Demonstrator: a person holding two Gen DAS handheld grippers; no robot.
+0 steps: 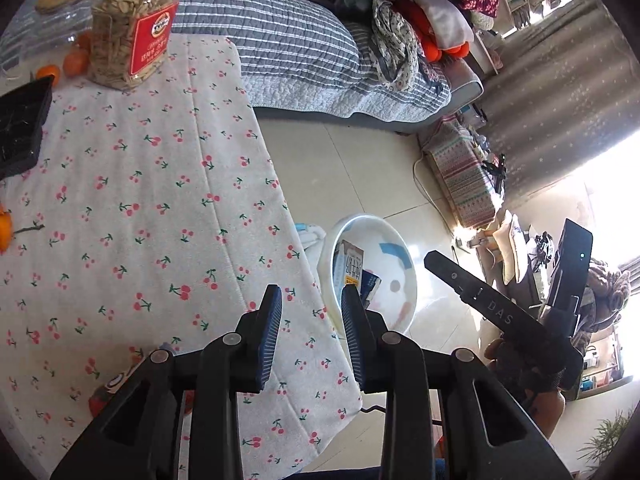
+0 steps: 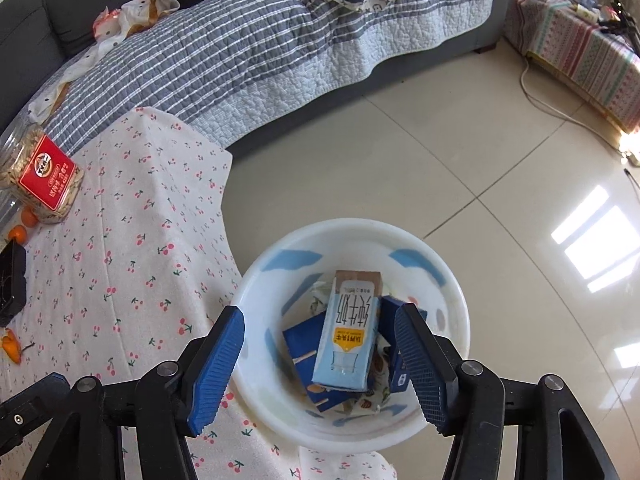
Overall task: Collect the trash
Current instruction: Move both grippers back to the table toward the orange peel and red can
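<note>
A white plastic basin (image 2: 448, 264) stands on the floor beside the table and holds a light blue milk carton (image 2: 348, 332), dark blue boxes (image 2: 300, 336) and wrappers. My right gripper (image 2: 320, 320) is open and empty, right above the basin. My left gripper (image 1: 312, 300) is open and empty over the right edge of the cherry-print tablecloth (image 1: 140, 200). The basin (image 1: 394, 240) with the carton (image 1: 352, 264) lies past the table edge in the left wrist view. An orange peel (image 2: 12, 346) lies on the cloth at the left.
A jar of seeds (image 1: 128, 36), small oranges (image 1: 76, 60) and a black tray (image 1: 22, 124) sit at the far side of the table. A sofa with a striped quilt (image 2: 260, 48) runs behind. The other gripper's body (image 1: 500, 308) shows at right.
</note>
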